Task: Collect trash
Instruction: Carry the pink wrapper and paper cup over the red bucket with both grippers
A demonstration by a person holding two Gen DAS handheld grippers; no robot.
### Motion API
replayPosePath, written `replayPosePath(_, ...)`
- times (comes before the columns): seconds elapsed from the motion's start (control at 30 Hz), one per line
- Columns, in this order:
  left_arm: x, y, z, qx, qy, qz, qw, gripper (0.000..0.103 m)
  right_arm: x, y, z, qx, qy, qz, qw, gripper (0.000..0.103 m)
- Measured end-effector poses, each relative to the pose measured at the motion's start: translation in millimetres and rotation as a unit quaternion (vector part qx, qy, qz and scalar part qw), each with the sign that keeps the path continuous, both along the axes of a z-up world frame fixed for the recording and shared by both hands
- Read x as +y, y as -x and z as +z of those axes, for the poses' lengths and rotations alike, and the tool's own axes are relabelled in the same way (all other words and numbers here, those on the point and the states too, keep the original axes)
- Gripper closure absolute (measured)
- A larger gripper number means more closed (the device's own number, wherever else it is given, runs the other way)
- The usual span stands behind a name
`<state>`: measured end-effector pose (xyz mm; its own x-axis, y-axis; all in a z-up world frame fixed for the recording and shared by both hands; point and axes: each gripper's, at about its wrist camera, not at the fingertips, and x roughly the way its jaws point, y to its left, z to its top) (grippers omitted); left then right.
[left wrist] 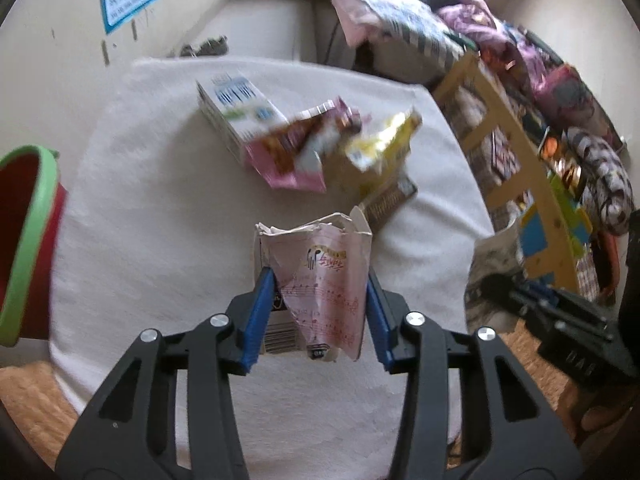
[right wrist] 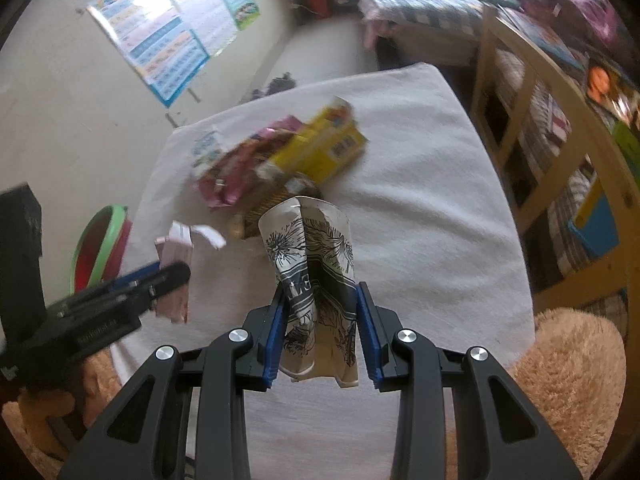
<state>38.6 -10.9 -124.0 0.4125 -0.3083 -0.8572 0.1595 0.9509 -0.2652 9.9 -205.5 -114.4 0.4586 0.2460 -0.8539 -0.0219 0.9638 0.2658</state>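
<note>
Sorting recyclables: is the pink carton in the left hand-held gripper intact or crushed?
Crushed. The pink carton is creased and dented, its top torn open, pinched in the left hand-held gripper.

Motion-blurred wrappers [left wrist: 320, 140], bin [left wrist: 28, 240] cropped

On the table [left wrist: 132, 208]: a heap of cartons and wrappers [left wrist: 304, 136] toward the far side. Nearer, a crushed carton [left wrist: 320, 284] between the left gripper [left wrist: 320, 312] fingers; to its right, a crumpled paper cup [right wrist: 316, 280] between the right gripper [right wrist: 320, 328] fingers. Left of the table, a bin [left wrist: 24, 240]; right, a shelf [left wrist: 512, 160].
</note>
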Motion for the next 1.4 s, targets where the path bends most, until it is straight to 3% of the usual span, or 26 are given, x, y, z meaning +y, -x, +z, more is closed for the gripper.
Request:
replayPosePath(0.27,33.9,2.1,25.9,-0.035,0.018,0.048,0.9981,0.061,32.8,-6.0,19.4,-0.031,0.017,0.043,0.998,0.070)
replayPosePath(0.57,71.0,10.0,50.8,-0.081,0.007,0.093,0.9923,0.061,71.0,-15.1,45.2,-0.071,0.025,0.087,0.993,0.070)
replayPosePath(1.4,172.4,37.9,62.5,-0.122,-0.028,0.219,0.9677,0.061,198.8,-22.7,58.8,-0.118,0.050,0.221,0.967,0.070)
